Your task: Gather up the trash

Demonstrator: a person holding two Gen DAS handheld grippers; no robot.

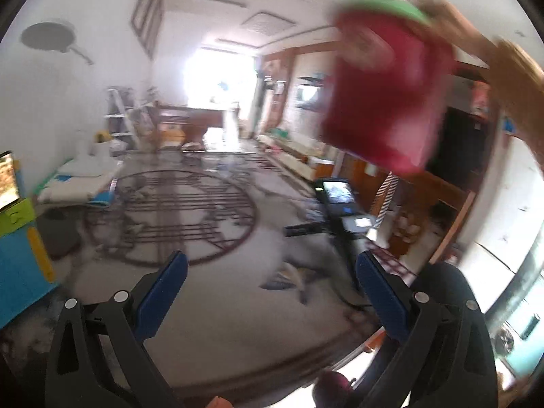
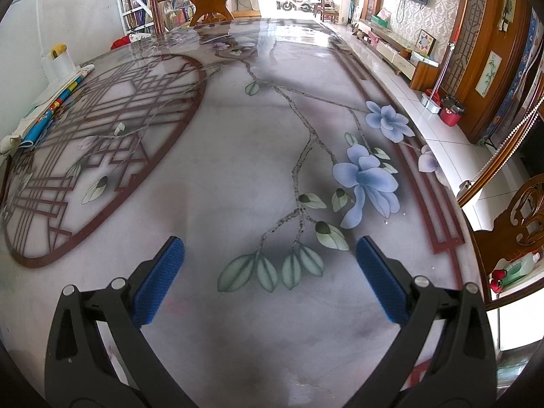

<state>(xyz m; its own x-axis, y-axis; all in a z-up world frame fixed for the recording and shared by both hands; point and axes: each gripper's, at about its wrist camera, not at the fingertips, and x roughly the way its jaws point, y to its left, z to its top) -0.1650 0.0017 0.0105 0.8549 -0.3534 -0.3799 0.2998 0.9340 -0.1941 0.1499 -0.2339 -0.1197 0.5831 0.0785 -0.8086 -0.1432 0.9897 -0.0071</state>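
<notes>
Grippers over a patterned table (image 2: 238, 170), before any piece of trash has been grasped. The left gripper (image 1: 272, 295) is seen with its blue fingers (image 1: 163, 299) spread wide and nothing between them; the right gripper (image 2: 270, 275) is likewise spread and empty, held low over the table's painted branch and blue flowers (image 2: 369, 176). In the left view, a blurred red packet with a green top (image 1: 387, 85) is seen high at the right, held by a bare hand (image 1: 510, 78) well above the table; it is judged to be the likeliest piece of trash, though its kind cannot be told through the blur. No trash is visible on the table in the right view; only a roll of papers (image 2: 51, 112) and a white holder (image 2: 61, 63) are seen at the far left edge. A small red bin (image 2: 450, 114) is seen on the floor beyond the right edge. The step in hand is judged to be the search for a first item. Next, an item must be found and one gripper lined up around it.
</notes>
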